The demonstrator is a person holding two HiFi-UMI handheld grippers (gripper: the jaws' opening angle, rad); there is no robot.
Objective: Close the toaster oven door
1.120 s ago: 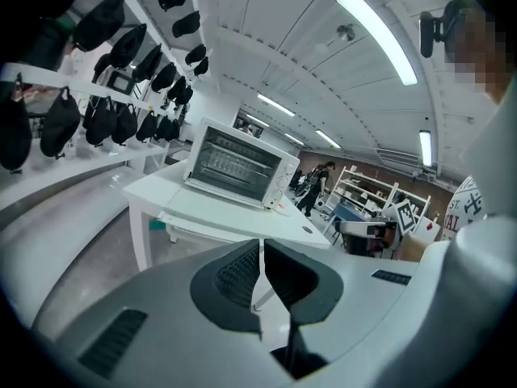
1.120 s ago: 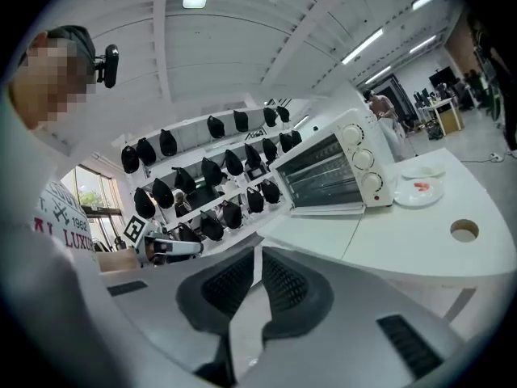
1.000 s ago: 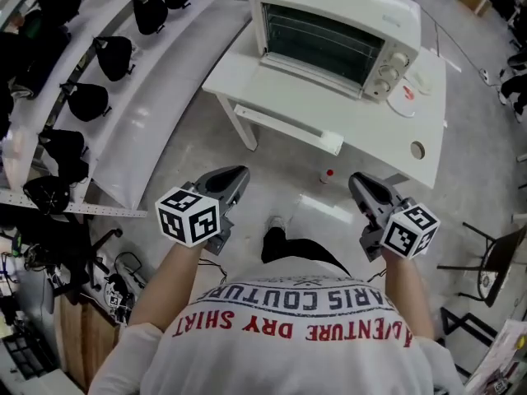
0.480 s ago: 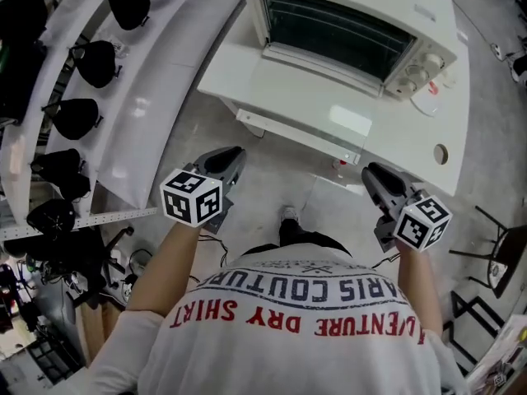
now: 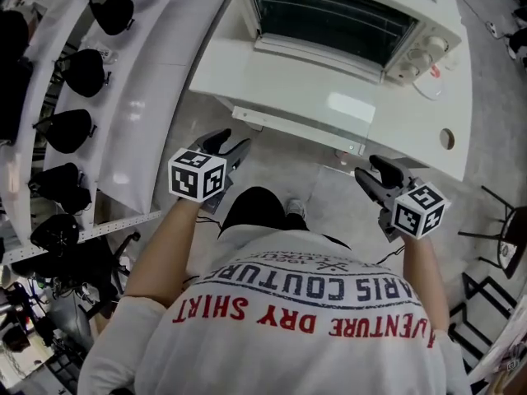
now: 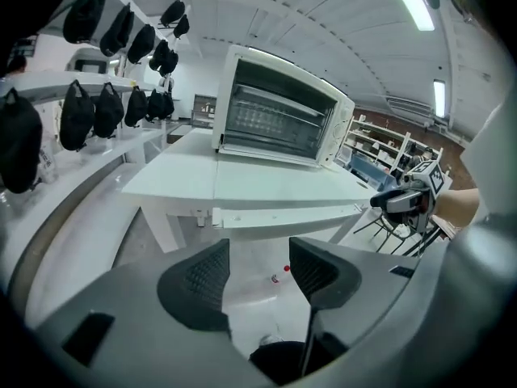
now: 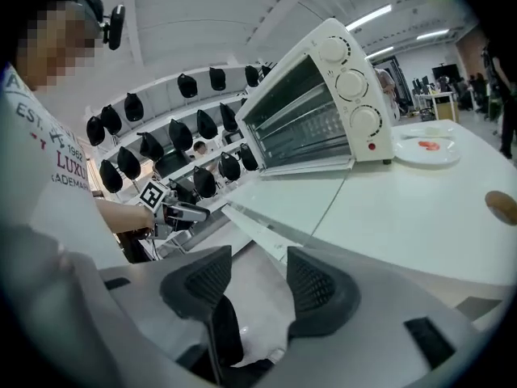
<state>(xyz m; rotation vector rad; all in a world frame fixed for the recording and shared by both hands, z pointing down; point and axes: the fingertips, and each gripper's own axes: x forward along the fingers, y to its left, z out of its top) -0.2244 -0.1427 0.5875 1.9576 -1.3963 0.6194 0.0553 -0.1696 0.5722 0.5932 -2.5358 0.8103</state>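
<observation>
The toaster oven (image 5: 329, 15) is parked on the white table (image 5: 428, 130), with its door (image 5: 288, 76) dropped flat open. The left gripper (image 5: 228, 143) and right gripper (image 5: 368, 168) are held near the door's front edge. Both sets of jaws have just been spread apart, and nothing's caught between them.
</observation>
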